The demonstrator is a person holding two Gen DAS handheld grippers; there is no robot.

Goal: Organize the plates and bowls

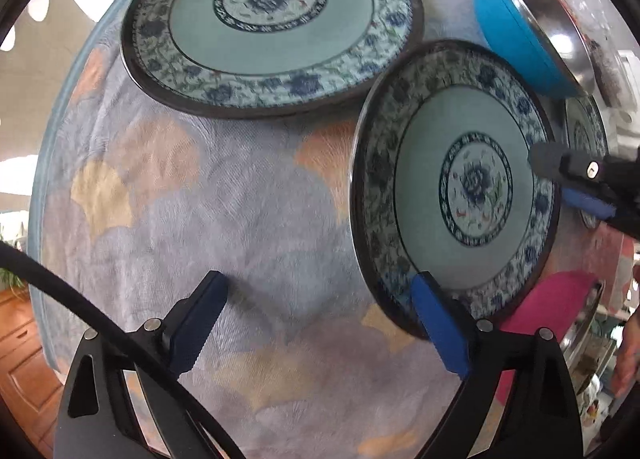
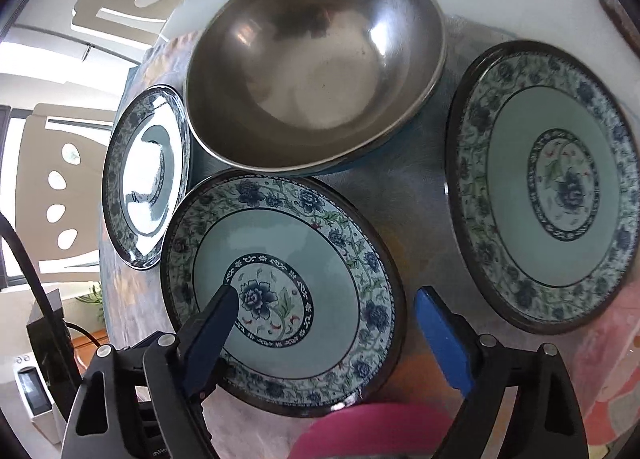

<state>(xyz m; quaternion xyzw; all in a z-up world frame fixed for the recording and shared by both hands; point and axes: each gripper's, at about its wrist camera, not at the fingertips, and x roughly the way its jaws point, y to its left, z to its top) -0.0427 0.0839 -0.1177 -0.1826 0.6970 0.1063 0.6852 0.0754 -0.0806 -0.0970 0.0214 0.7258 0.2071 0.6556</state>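
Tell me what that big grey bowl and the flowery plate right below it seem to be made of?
Bowl: likely stainless steel, a brushed grey inside with soft bright glints and a thin rolled rim; its outside looks blue.
Flowery plate: glazed ceramic or possibly melamine, glossy, with a window reflection on the pale green well, a printed blue floral border and a dark rim. The look alone cannot settle which.

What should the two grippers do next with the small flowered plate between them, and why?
Probably close both on the rim of the small plate and lift it. The left gripper and the right gripper both stand open astride its opposite edges, one finger over the plate, one outside, neither pressing yet. The steel bowl sits close behind, so lift straight.
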